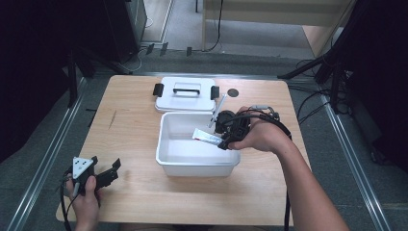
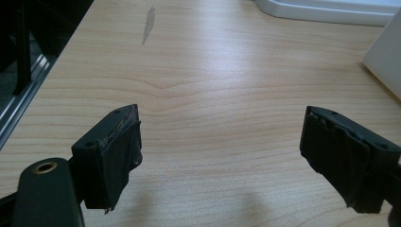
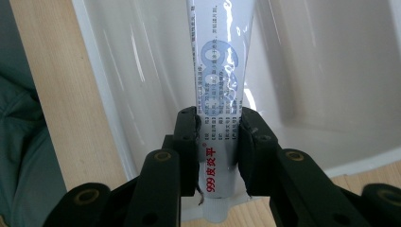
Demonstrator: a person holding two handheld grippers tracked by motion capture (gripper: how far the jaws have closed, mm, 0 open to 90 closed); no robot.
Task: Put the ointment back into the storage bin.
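Note:
A white ointment tube (image 1: 207,137) with blue and red print hangs over the open white plastic box (image 1: 166,159) in the middle of the table. My right gripper (image 1: 225,139) is shut on the tube (image 3: 222,71) near its capped end, and the tube's flat end points into the box (image 3: 326,71). The box's white lid (image 1: 185,96), with a handle and black clips, lies flat just behind the box. My left gripper (image 1: 114,169) rests low at the table's front left corner, open, with bare wood between its fingers (image 2: 113,156).
The wooden table (image 1: 134,125) has a dark streak (image 2: 148,24) on its left half and a small dark spot (image 1: 233,92) near the lid. Metal rails run along both sides of the table. A white stick-like part (image 1: 219,109) rises beside my right hand.

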